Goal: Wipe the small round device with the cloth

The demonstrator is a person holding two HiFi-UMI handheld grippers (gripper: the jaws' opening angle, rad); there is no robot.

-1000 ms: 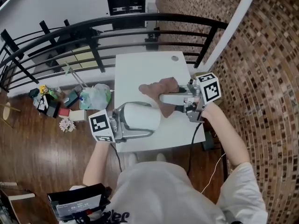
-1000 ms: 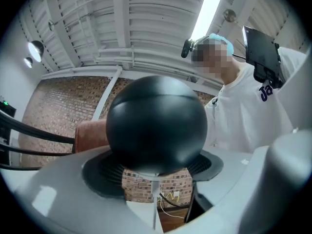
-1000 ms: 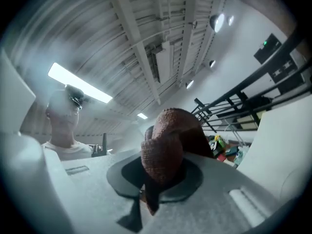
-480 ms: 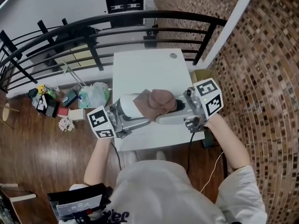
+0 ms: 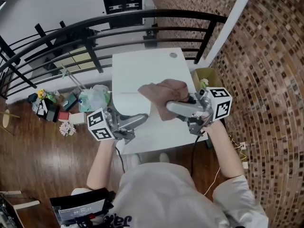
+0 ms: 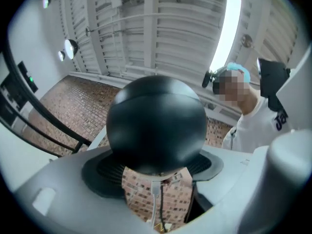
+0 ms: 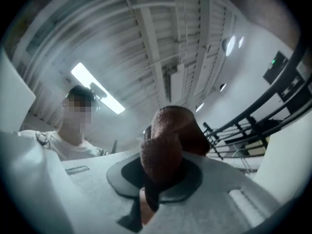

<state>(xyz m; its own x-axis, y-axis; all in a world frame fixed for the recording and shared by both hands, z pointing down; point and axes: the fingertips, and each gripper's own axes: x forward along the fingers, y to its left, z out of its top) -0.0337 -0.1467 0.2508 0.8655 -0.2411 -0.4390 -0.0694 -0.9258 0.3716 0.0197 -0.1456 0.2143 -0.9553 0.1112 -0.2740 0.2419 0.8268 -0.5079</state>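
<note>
over a white table (image 5: 142, 70), the left gripper (image 5: 138, 119) is clamped on the small round device (image 5: 129, 106), which fills the left gripper view as a dark ball seated between the jaws. the right gripper (image 5: 170, 109) pinches a bunched brown cloth (image 5: 164, 93) that lies just beside and partly over the device's right side. whether the fabric presses on the shell cannot be told from above. the likeliest trouble is the grip itself: the device looks smooth and curved, so a firm sideways rub could twist it or squeeze it out of the jaws. it is held above the near-left part of the table, so a slip toward the person could carry it past the edge to the wooden floor (image 5: 38, 165). only a fold of the cloth is caught, so a hard drag might pull it free or leave loose fabric snagged on the left jaws. the two grippers also work close together, and a wide stroke could knock one against the other. for room, the far half of the table is bare apart from a small grey disc near the back. a black railing (image 5: 95, 25) runs just behind the far edge and a brick wall (image 5: 266, 80) stands off to the right. short strokes toward the table's middle look safest.
</note>
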